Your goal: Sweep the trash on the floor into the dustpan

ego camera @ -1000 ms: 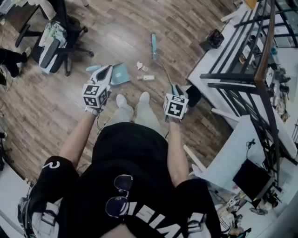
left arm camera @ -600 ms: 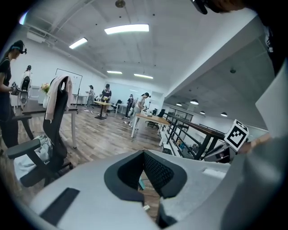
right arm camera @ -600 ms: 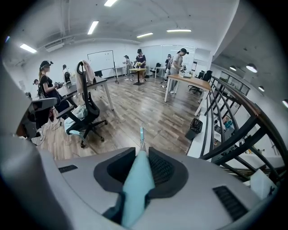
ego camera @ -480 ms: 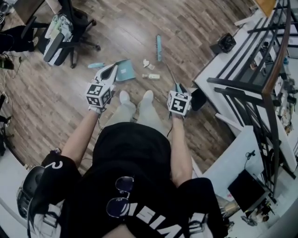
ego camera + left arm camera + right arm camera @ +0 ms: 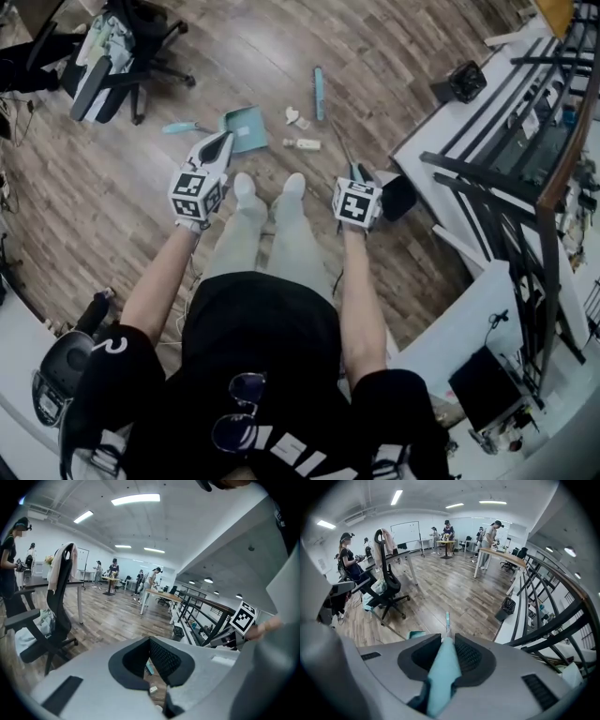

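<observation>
The right tongs point(image 5: 449, 644) are clenched on the teal handle of the broom point(image 5: 319, 92). The left tongs point(image 5: 151, 645) stand a little apart and hold nothing. The dustpan point(image 5: 244, 127) lies on the floor point(image 5: 112, 216) ahead of the left foot, not held. Its handle is to the left and its mouth seems to face right. At least 2 bits of trash point(image 5: 302, 143) lie between the dustpan and the broom head.

The broom runs from the right tongs forward and slightly left, and its head lies far ahead, just beside the trash. I judge that the sweeping is not yet begun. The next move calls for drawing the head leftward through the trash toward the dustpan. The dustpan is loose, so it may slide.
</observation>
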Demonstrator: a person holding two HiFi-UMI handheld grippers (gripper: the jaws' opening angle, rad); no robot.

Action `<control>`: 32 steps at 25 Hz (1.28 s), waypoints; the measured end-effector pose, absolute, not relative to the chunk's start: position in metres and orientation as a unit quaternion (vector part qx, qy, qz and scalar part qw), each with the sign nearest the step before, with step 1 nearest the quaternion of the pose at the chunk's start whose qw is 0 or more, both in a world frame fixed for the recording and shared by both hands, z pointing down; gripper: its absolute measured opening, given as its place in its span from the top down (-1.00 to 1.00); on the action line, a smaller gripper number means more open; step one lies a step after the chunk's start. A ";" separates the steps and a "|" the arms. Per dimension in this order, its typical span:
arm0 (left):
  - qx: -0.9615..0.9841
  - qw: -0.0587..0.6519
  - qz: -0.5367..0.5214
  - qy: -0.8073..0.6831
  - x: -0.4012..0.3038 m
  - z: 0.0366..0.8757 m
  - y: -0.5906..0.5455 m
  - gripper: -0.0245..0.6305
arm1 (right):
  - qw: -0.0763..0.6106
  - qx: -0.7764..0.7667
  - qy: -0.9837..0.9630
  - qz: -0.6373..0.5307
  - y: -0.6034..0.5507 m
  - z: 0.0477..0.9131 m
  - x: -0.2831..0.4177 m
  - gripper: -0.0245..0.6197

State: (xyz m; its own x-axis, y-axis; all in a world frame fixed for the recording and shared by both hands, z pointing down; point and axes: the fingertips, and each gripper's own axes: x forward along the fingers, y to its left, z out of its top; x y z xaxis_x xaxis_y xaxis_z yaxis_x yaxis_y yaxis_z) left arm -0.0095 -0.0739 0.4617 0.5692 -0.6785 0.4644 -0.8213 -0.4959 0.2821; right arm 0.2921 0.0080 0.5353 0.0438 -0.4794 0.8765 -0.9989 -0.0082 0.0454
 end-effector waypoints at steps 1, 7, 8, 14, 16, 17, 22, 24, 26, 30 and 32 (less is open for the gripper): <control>0.848 0.248 0.149 -0.444 -0.012 0.471 -0.075 0.93 | 0.378 0.617 -0.595 0.350 0.007 0.545 0.292 0.66; 0.830 0.264 0.157 -0.466 -0.033 0.524 -0.091 0.93 | 0.398 0.612 -0.581 0.361 0.001 0.598 0.289 0.66; 0.827 0.265 0.158 -0.470 -0.038 0.532 -0.095 0.93 | 0.401 0.612 -0.578 0.361 0.000 0.606 0.290 0.66; 0.821 0.270 0.170 -0.473 -0.051 0.576 -0.098 0.93 | 0.423 0.613 -0.558 0.366 0.004 0.650 0.291 0.66; 0.822 0.270 0.170 -0.471 -0.049 0.586 -0.099 0.93 | 0.433 0.612 -0.551 0.367 0.004 0.664 0.288 0.66; 0.822 0.271 0.168 -0.473 -0.050 0.589 -0.099 0.93 | 0.439 0.611 -0.547 0.367 0.004 0.672 0.284 0.66; 0.812 0.274 0.161 -0.489 -0.073 0.608 -0.103 0.93 | 0.458 0.595 -0.553 0.360 0.002 0.703 0.257 0.66; 0.804 0.275 0.162 -0.501 -0.091 0.615 -0.104 0.93 | 0.467 0.584 -0.561 0.355 0.005 0.712 0.243 0.66; 0.796 0.277 0.161 -0.513 -0.109 0.620 -0.105 0.93 | 0.471 0.581 -0.565 0.349 0.006 0.714 0.232 0.66; 0.773 0.286 0.158 -0.544 -0.147 0.627 -0.111 0.93 | 0.484 0.575 -0.568 0.335 0.008 0.718 0.212 0.66; 0.763 0.293 0.164 -0.552 -0.159 0.634 -0.115 0.93 | 0.483 0.577 -0.567 0.335 0.010 0.719 0.206 0.66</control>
